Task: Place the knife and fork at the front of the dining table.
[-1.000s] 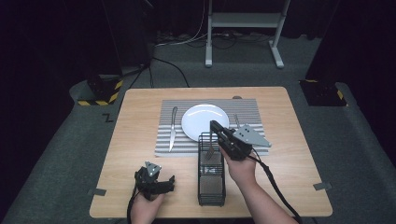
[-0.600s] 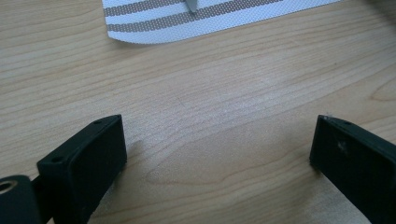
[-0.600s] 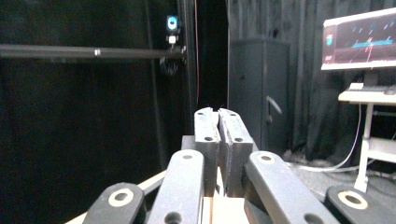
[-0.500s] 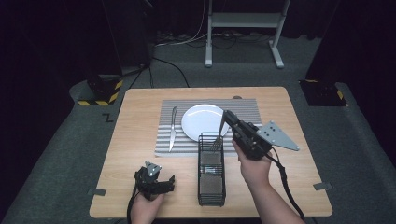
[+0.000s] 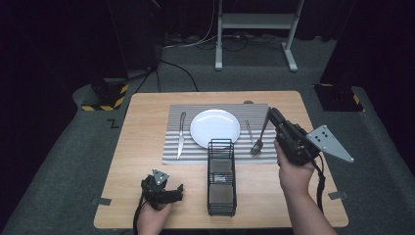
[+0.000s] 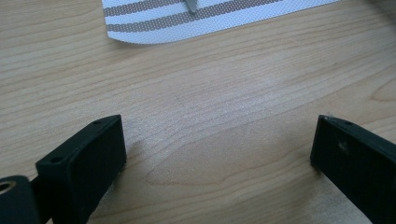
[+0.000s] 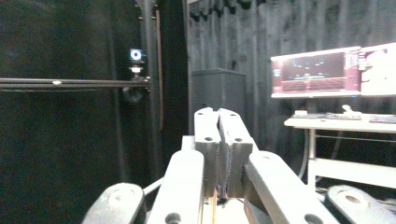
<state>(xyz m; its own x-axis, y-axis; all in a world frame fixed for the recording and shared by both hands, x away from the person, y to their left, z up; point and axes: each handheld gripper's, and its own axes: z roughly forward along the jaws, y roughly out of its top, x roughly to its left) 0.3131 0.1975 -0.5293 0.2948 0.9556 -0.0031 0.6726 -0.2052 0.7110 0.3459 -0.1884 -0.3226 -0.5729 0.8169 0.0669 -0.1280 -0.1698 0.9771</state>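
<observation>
High view: my right gripper (image 5: pixel 270 115) is clamped on a fork (image 5: pixel 259 138) hanging below it; my left gripper (image 5: pixel 169 192) rests wide open, empty, on the table (image 5: pixel 147 117).

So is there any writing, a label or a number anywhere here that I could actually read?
"Z": one dark mark that reads like this letter, on the grey floor left of the table.
Monitor in the right gripper view: coloured lines on screen, too blurred to read.
Plate, fork, knife, wire basket: no lettering visible.
</observation>
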